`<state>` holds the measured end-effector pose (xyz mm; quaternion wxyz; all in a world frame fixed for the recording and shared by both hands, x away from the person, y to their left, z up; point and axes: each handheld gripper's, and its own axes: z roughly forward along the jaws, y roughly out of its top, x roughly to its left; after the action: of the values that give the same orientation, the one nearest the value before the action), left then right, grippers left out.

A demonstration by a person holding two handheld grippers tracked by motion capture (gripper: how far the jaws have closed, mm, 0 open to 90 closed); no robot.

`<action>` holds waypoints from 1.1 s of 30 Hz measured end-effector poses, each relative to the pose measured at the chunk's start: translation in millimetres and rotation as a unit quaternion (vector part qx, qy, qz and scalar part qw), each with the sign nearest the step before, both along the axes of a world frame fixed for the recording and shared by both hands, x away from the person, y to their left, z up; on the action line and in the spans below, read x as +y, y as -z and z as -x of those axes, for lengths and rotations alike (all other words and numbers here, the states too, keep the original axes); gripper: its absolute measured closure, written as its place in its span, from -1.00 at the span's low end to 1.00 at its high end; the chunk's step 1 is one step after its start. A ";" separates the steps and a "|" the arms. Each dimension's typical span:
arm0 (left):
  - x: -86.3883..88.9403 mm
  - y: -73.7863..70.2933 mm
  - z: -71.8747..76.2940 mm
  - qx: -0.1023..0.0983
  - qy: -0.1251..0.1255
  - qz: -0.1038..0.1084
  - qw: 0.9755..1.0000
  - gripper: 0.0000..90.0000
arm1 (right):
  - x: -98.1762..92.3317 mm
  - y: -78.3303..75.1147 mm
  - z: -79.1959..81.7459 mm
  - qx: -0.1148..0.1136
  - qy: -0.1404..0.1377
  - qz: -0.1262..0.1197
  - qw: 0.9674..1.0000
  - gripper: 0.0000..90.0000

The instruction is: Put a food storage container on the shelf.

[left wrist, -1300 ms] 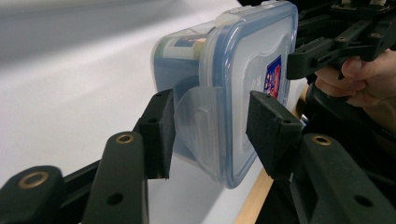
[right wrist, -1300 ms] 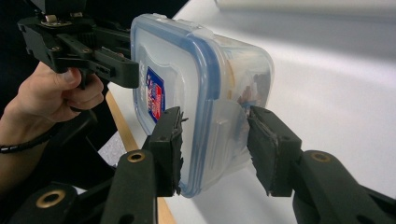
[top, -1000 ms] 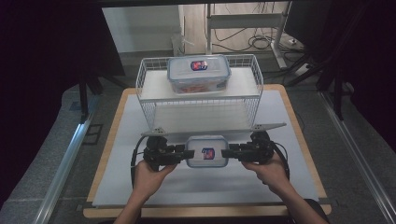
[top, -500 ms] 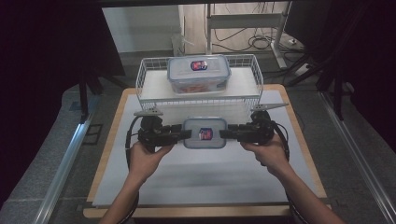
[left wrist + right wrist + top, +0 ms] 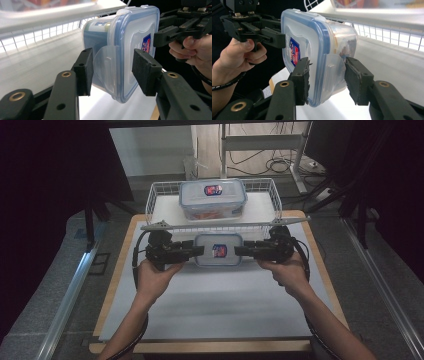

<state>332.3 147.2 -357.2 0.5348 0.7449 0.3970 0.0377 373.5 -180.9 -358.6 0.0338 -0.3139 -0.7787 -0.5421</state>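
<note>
Left gripper (image 5: 197, 251) at 9 o'clock, jaws clamped on lidded food container (image 5: 218, 249), lifted off tabletop (image 5: 220, 305). Right gripper (image 5: 240, 251) at 3 o'clock, clamped on opposite end. Wire basket (image 5: 155, 202) with second container (image 5: 212, 199) at 12.

Held box (image 5: 218, 249): clear plastic, lid edged in pale blue, a label of dark blue, red and white at its middle. Second box (image 5: 213, 199): the same clear plastic and blue-edged lid, the same label; orange-red contents are seen through its wall. Wire basket (image 5: 159, 205): white, a square grid pattern. Both grippers (image 5: 197, 251) (image 5: 241, 251): black, brass-coloured rivets noted. Table mat (image 5: 220, 305): plain pale grey; table edge (image 5: 115, 270): light wood.
</note>
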 end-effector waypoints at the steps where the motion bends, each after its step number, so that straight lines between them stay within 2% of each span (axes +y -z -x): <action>1: 0.2 -2.0 -0.7 0.000 -0.002 0.001 1.000 0.17 | 0.3 -1.6 -1.0 -0.001 0.000 -0.001 1.000 0.24; 14: 5.3 -33.0 -18.1 -0.022 -0.022 0.004 1.000 0.16 | 7.4 -30.5 -23.1 -0.018 0.003 -0.012 1.000 0.23; 20: 8.1 -45.4 -28.6 -0.024 -0.027 0.009 0.999 0.16 | 13.0 -50.3 -35.0 -0.032 0.012 -0.010 0.999 0.22; 29: 11.5 -69.5 -46.3 -0.030 -0.035 0.004 0.999 0.15 | 17.3 -67.3 -51.0 -0.033 0.022 -0.021 0.999 0.21; 33: 12.0 -79.7 -56.5 -0.028 -0.039 0.012 0.999 0.15 | 19.1 -79.2 -60.3 -0.035 0.028 -0.024 0.999 0.20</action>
<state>388.9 159.2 -277.5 0.5530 0.7210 0.4108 0.0743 433.8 -161.8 -279.3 -0.0008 -0.3158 -0.7568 -0.5722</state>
